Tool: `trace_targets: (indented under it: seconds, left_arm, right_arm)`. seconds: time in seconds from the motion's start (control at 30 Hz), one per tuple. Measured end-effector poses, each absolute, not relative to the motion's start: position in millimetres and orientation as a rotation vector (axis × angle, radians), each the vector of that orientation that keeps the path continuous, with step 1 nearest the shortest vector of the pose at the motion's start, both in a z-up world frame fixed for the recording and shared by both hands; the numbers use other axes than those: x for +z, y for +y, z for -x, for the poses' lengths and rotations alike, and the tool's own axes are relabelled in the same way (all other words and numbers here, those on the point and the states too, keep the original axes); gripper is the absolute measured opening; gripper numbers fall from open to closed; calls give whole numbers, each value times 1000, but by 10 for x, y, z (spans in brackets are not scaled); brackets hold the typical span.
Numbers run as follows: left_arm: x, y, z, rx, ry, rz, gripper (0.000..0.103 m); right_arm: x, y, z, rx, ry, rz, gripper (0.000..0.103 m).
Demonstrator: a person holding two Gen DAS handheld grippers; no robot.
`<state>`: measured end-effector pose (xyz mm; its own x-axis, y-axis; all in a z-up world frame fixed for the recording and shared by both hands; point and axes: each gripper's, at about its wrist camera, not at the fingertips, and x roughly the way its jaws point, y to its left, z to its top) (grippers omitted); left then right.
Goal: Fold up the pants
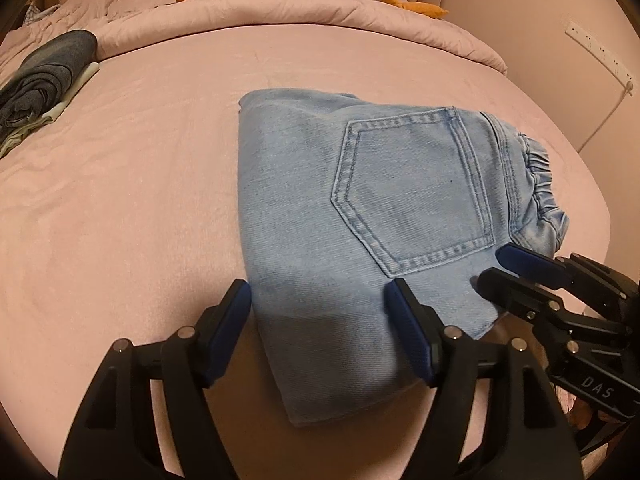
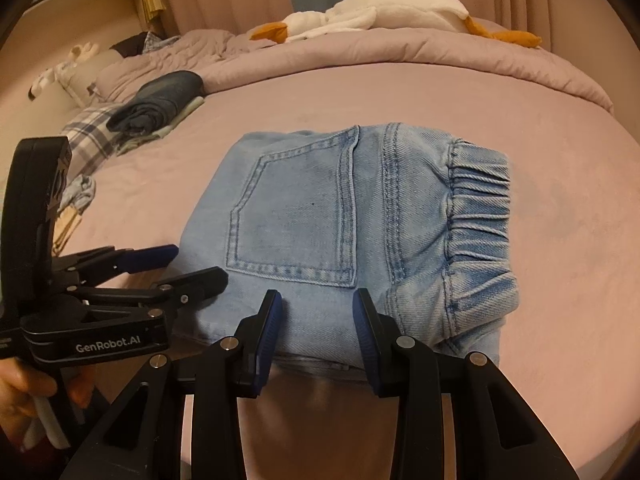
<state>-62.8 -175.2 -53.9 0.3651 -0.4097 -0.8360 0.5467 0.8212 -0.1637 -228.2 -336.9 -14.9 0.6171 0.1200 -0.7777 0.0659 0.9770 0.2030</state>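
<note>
Pants [image 1: 360, 200] lie folded into a compact bundle on the bed [image 1: 120, 208], back pocket up, elastic waistband toward the right. Near edge of the bundle sits directly under both tongs; long axis runs left to right across my view.

Left tongs [image 1: 318, 308] stand wide, straddling the near-left corner, pads clear of the denim. Right tongs [image 2: 318, 320] are narrower, over the near edge by the waistband; I cannot tell whether the pads pinch cloth. My read: fold essentially done.

Right wrist view shows the gathered waistband fully; left view shows the bundle's left folded edge.
</note>
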Motion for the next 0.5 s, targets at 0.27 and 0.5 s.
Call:
trace_targets:
  seconds: [0.27, 0.5]
  left_arm:
    - [-498, -1690, 691, -600, 1025, -144, 72]
    - [-485, -1598, 703, -588, 1037, -116, 72]
  right_arm:
    - [-21, -3414, 2461, 68, 916, -231, 37]
    - [1, -3603, 2700, 21, 896, -303, 53]
